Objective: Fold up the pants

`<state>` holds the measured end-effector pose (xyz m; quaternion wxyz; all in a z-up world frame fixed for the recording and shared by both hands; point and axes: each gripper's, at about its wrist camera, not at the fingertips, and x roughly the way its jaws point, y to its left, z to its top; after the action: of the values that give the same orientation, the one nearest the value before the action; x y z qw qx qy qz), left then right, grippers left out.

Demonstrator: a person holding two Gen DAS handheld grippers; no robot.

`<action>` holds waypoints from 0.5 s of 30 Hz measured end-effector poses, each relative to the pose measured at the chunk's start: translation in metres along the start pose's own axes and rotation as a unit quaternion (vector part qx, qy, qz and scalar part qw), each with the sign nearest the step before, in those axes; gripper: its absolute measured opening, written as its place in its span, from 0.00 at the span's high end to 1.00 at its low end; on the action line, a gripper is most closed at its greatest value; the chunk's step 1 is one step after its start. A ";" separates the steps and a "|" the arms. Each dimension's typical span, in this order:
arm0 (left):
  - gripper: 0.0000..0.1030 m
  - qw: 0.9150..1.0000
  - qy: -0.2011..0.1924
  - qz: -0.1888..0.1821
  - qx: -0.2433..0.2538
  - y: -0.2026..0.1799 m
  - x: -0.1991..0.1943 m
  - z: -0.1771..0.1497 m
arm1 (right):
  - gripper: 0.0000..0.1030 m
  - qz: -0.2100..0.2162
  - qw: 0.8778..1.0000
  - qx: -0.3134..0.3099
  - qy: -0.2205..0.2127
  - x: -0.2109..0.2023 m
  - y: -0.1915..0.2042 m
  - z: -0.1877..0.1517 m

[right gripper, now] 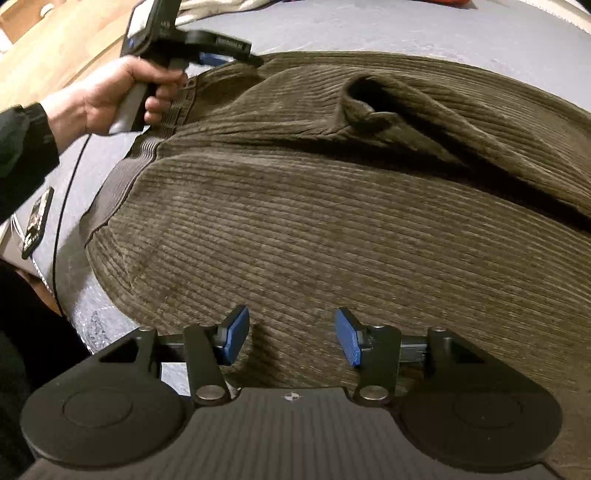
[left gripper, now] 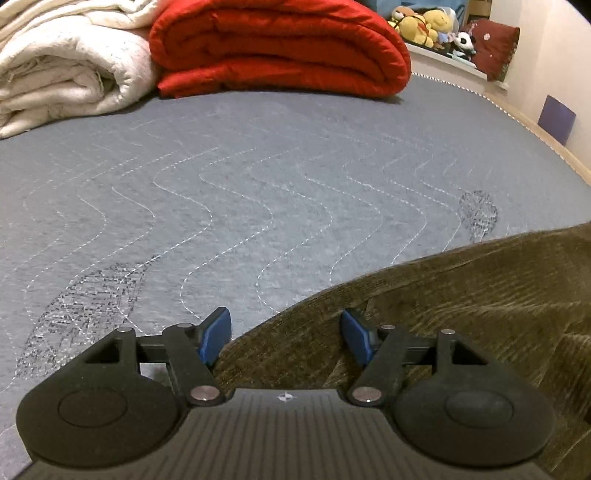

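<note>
Olive-brown corduroy pants [right gripper: 332, 206] lie spread on a grey-blue quilted mattress [left gripper: 258, 192], the ribbed waistband [right gripper: 122, 181] to the left in the right wrist view. A fold bulges up near the pants' far side [right gripper: 369, 99]. My right gripper [right gripper: 291, 336] hovers open over the near part of the fabric, its blue pads [right gripper: 236, 334] apart with nothing pinched. My left gripper [left gripper: 286, 336] is open over the pants' edge [left gripper: 443, 295], one pad above the mattress, the other above the cloth. In the right wrist view a hand [right gripper: 110, 92] holds that left gripper [right gripper: 210, 55] at the waistband's far end.
A folded red quilt [left gripper: 280, 48] and a rolled white blanket [left gripper: 66, 74] sit at the mattress's far side, with plush toys [left gripper: 424, 26] on a ledge behind. A black cable [right gripper: 66, 206] and a small dark device [right gripper: 37, 221] lie at the near-left mattress edge, beside wooden floor [right gripper: 55, 44].
</note>
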<state>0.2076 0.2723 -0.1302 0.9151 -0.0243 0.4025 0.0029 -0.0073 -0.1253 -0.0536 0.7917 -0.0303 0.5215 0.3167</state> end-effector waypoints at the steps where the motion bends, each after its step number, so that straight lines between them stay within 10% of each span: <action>1: 0.31 1.000 0.000 -0.001 0.000 0.000 0.001 0.000 | 0.47 0.000 1.000 0.005 -0.001 -0.002 -0.004 0.000; 6: 0.85 0.998 -0.018 -0.003 0.062 -0.020 -0.012 -0.001 | 0.46 -0.021 0.999 0.033 -0.010 -0.010 -0.024 0.002; 15: 0.91 0.976 -0.121 0.000 0.180 -0.072 -0.135 -0.017 | 0.45 -0.063 0.993 0.088 -0.055 -0.042 -0.081 0.008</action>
<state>0.1061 0.2013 -0.0391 0.9465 0.1414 0.2823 -0.0667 0.0320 -0.2065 -0.0375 0.8371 0.0239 0.5002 0.2203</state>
